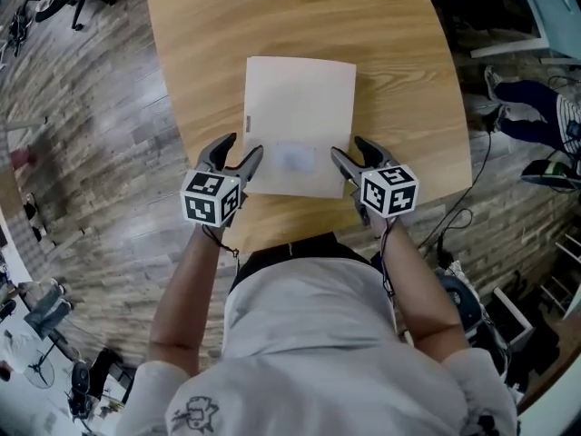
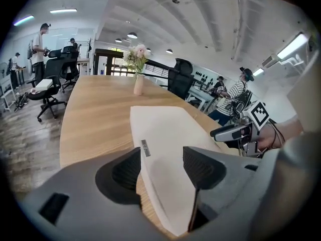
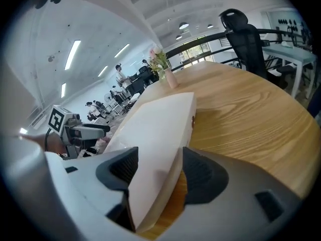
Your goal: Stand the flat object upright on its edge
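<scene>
Straddling the flat object's point(image 1: 300, 107) near corners, the left claw point(image 1: 245, 145) and right claw point(image 1: 348, 146) stand wide open, pinching nothing; it lies flat on the counter point(image 1: 200, 62). We judge both must close, then tip it up.

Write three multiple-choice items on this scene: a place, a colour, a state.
1. On the table, the vase stands: A) at the near edge B) at the far end C) at its left edge.
2. The flat object is: A) cream B) blue C) black.
3. The left gripper and right gripper are: A) shut, empty B) shut on the vase C) open, astride the flat object's near corners.
Answers: 1 B, it stands beyond the flat object; 2 A, pale in every view; 3 C, gaps show beside the fingers.
</scene>
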Tool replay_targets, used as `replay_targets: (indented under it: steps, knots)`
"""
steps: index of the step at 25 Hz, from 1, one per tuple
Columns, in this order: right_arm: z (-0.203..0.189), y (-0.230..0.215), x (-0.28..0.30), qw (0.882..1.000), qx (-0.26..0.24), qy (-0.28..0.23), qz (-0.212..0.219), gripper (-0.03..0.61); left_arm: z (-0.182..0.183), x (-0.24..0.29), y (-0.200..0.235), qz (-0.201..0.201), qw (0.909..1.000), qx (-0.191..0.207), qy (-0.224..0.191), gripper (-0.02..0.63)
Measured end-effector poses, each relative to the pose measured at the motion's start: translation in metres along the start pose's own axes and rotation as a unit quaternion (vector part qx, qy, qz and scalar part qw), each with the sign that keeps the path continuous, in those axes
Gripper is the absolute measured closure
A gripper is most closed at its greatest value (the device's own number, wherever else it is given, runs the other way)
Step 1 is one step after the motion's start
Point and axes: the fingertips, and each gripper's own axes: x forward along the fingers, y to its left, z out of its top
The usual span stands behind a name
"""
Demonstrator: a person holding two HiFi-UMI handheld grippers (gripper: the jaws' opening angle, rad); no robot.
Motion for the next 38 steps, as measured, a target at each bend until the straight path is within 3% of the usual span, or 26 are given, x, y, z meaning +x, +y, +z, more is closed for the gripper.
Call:
replay_targets:
  steps: [13,17,23,32,38]
  knots:
    - [-0.016,-0.011,0.03,0.997,0.053,0.044,0.029,0.253,-0.022,0.038,0.026,-0.011,0.9972,-0.058,0.046,0.342]
    - [-0.018,-0.01,0.032,0.996,0.05,0.055,0.039,0.259,-0.024,0.042,0.025,-0.019,0.9965,-0.066,0.048,0.342]
    - [-0.017,-0.006,0.036,0.996,0.041,0.065,0.042,0.27,-0.027,0.046,0.029,-0.049,0.9906,-0.118,0.049,0.342]
    - [-0.015,-0.004,0.034,0.996,0.023,0.075,0.05,0.29,-0.027,0.045,0.024,-0.025,0.9926,-0.11,0.045,0.347]
    - [-0.005,0.008,0.022,0.996,-0.028,0.069,0.048,0.298,-0.024,0.023,0.013,0.001,0.995,-0.098,0.022,0.348]
